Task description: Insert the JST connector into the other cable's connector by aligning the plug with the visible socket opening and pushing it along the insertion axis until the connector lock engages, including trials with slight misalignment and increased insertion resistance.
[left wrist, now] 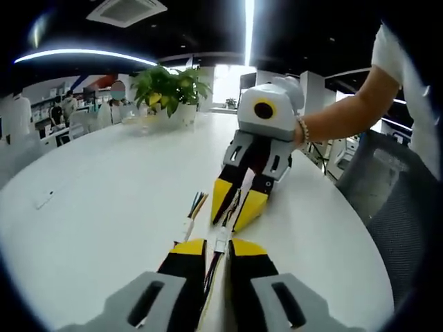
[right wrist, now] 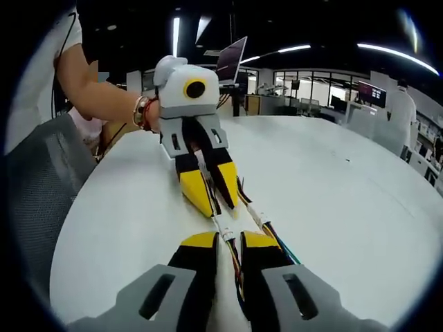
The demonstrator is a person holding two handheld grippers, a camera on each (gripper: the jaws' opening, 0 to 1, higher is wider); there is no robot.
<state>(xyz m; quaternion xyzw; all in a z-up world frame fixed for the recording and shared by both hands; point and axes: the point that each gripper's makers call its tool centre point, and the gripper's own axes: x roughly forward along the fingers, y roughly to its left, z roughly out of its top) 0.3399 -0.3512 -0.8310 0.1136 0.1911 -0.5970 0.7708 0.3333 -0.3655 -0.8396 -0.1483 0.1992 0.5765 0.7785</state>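
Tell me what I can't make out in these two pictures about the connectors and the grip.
- Left gripper view: whether the white connector between the left gripper and right gripper is fully mated; too small, jaws crowd it.
- Right gripper view: the lock on the connector; too small.
- Both views: where each cable is pinched; the yellow fingertips cover it.
- Left gripper view: the second loose connector's socket opening; too small.

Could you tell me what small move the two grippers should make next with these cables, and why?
Probably a short, straight push together. The left gripper and the right gripper face tip to tip over the white table, each shut on a cable, and the white connectors sit in the narrow space between them. Whether the lock has engaged is too small to tell.
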